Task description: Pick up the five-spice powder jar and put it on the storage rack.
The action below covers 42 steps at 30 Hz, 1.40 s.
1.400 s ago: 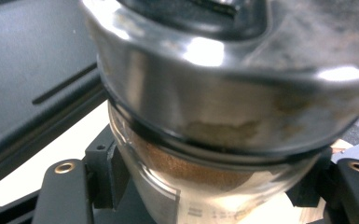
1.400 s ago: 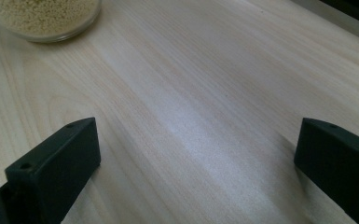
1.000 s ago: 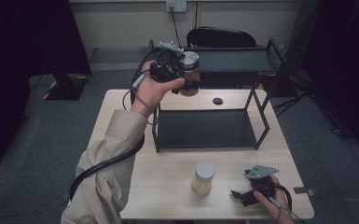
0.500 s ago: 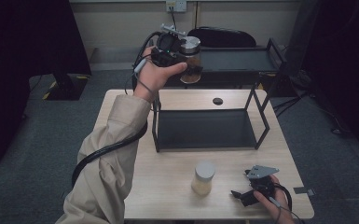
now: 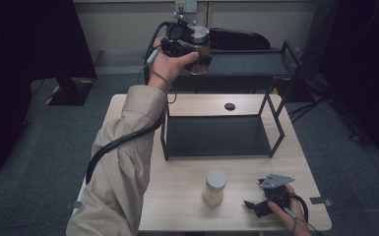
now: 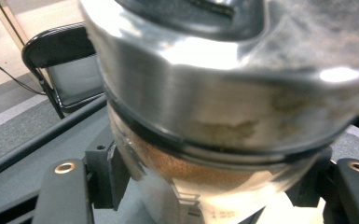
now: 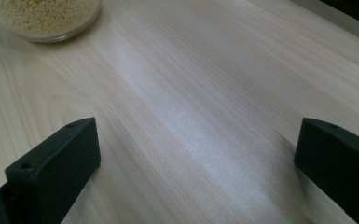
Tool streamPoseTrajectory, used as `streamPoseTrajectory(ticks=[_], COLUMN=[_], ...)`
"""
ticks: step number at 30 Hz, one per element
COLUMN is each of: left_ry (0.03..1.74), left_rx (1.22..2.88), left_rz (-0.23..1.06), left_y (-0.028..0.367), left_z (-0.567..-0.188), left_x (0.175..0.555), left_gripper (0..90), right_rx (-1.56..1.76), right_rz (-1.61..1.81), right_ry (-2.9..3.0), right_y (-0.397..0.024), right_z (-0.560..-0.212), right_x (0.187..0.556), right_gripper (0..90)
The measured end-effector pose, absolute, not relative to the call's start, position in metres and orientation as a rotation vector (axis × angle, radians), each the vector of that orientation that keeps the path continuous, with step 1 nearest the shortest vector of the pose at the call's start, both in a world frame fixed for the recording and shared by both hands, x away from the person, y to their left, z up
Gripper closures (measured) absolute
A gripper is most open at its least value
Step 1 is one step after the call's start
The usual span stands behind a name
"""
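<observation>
A glass jar (image 5: 200,46) with a silver lid and brown contents is held up in the air at the left end of the black rack's top shelf (image 5: 248,63). My left gripper (image 5: 193,53) is shut on it. In the left gripper view the jar (image 6: 224,93) looms close and tilted, with the left gripper (image 6: 214,191) pressing a jaw on each side of its glass body. A second jar (image 5: 215,187), grey-lidded with pale yellow grains, stands on the table in front of the rack. My right gripper (image 5: 252,205) rests open on the table to its right, and nothing is between its jaws (image 7: 196,163).
The black two-tier rack stands mid-table with its lower shelf (image 5: 216,135) bare. The wooden table (image 5: 177,201) has a small dark hole (image 5: 230,106) behind the rack. A dark chair (image 5: 241,38) stands beyond the table. The grain jar's base (image 7: 46,14) lies ahead of the right gripper.
My left hand has carried the brown jar higher and farther back, up to the level of the rack's top shelf. The right gripper and the grain jar have stayed put.
</observation>
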State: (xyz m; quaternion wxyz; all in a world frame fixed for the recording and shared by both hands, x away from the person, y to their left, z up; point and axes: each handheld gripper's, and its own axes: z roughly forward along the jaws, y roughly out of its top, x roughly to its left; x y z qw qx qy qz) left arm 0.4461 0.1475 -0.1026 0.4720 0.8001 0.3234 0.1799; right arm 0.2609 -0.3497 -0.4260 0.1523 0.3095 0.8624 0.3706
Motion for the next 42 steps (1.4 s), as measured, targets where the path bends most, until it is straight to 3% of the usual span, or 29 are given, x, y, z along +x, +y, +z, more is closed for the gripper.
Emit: streamPoseTrajectory(ticks=[35,39,42], left_ry=[0.862,0.899,0.907], left_rx=[1.934,1.899,1.885], left_rz=[0.495,0.491,0.484], left_y=[0.142,0.145,0.148], left_z=[-0.122,-0.122,-0.121], left_x=[0.459,0.455,0.452], left_gripper=[28.9,15.6,10.4], right_rx=[0.884,0.884,0.884], right_rz=[1.064,1.064,1.064], right_ry=[2.476,2.476,2.476], right_y=[-0.350,-0.350,-0.350], right_z=[-0.426,-0.426,-0.426], right_x=[0.261,0.261,0.261], right_gripper=[0.0,0.0,0.0])
